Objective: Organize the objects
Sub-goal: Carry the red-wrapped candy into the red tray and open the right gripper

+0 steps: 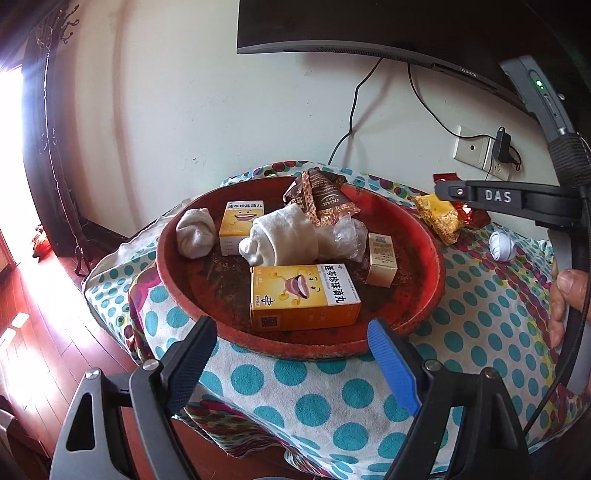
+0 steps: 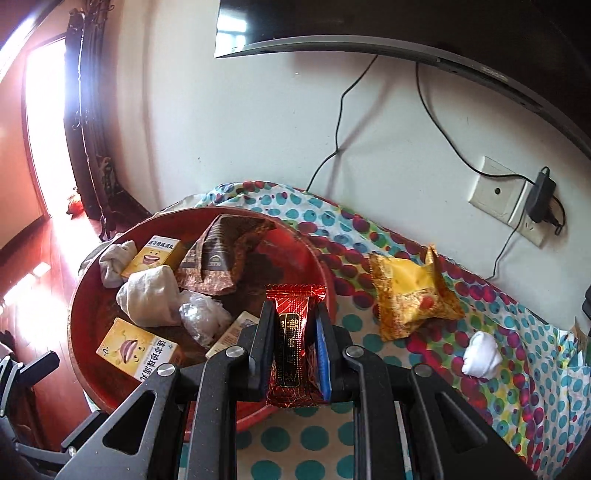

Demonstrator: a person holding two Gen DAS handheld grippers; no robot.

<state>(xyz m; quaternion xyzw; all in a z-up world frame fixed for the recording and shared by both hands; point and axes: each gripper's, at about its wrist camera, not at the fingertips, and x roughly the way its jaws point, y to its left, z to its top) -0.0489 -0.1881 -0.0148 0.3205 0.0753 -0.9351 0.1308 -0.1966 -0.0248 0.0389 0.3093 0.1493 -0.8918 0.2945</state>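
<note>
On the dotted cloth (image 1: pixel 314 398), red tray (image 1: pixel 424 295) holds "OCAK" packet (image 1: pixel 325 199); left gripper (image 1: pixel 291 347) gapes wide, right gripper (image 2: pixel 295 332) pinches red wrapper (image 2: pixel 293 332); monitor (image 1: pixel 369 26) reads "xiaomi".

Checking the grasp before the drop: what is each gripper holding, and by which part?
The right gripper pinches the red snack packet across its middle, by its two long sides. The left gripper is open, holding nothing.

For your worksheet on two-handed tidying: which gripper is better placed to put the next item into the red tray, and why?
Right. The right gripper is shut on the red snack packet, near the red tray's rim. The left gripper is open and holds nothing.
</note>
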